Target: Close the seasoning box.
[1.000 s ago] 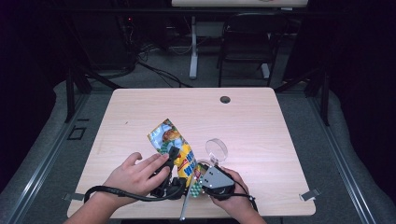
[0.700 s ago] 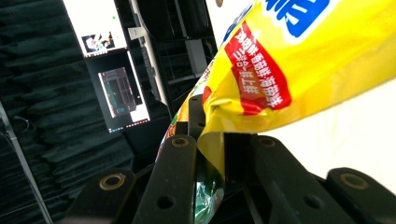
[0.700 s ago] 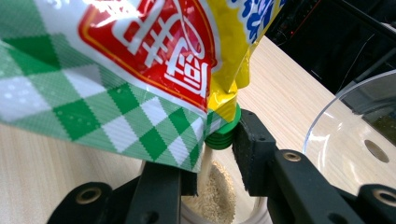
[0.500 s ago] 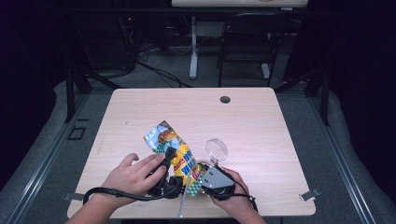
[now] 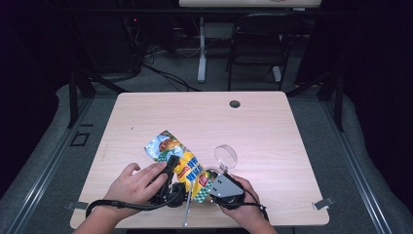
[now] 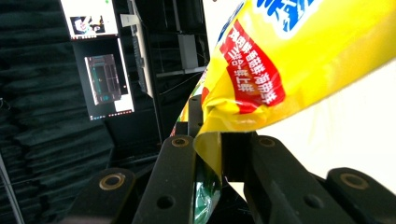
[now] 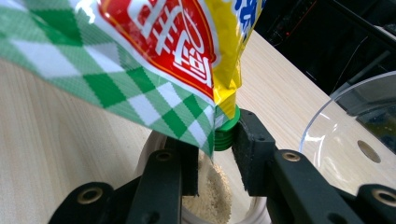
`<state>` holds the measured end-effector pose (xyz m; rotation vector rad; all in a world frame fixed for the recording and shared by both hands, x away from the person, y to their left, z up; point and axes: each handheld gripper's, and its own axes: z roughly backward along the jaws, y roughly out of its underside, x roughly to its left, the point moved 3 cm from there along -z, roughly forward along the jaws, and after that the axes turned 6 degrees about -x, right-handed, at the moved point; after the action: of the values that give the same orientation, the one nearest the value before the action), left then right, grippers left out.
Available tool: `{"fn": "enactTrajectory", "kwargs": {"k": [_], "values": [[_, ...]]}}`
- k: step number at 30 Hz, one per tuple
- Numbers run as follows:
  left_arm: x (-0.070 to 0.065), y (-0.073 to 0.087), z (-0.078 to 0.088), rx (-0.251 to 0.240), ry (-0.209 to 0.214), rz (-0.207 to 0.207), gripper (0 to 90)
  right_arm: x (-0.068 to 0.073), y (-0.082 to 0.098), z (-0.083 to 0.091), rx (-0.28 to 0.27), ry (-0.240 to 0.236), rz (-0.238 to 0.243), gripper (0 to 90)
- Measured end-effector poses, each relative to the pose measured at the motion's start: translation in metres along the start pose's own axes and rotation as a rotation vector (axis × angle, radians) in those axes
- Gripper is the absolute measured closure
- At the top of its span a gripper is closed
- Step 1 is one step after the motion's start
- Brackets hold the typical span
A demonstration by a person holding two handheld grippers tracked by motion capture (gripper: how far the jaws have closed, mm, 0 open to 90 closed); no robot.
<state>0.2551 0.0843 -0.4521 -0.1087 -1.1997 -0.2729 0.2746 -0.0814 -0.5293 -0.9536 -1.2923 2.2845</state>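
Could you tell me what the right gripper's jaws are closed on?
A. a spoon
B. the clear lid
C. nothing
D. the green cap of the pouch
D: in the right gripper view, the right gripper clamps the green cap of the pouch.

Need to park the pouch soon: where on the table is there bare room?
Bare: the light wooden table from its far edge with the dark cable hole down to the yellow-green snack pouch, plus the right side beyond the clear round lid. Crowded: the near edge, around both grippers.
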Motion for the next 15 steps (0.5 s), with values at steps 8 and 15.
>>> {"fn": "enactTrajectory", "kwargs": {"k": [8, 15], "values": [[-0.0045, 0.003, -0.0006, 0.007, 0.006, 0.028, 84.7, -0.0007, 0.0, 0.0006, -0.001, 0.002, -0.003, 72.4], [-0.0095, 0.0074, -0.0023, 0.011, 0.024, 0.056, 84.4, -0.0011, -0.0001, 0.0005, -0.004, 0.008, -0.004, 72.5]]}}
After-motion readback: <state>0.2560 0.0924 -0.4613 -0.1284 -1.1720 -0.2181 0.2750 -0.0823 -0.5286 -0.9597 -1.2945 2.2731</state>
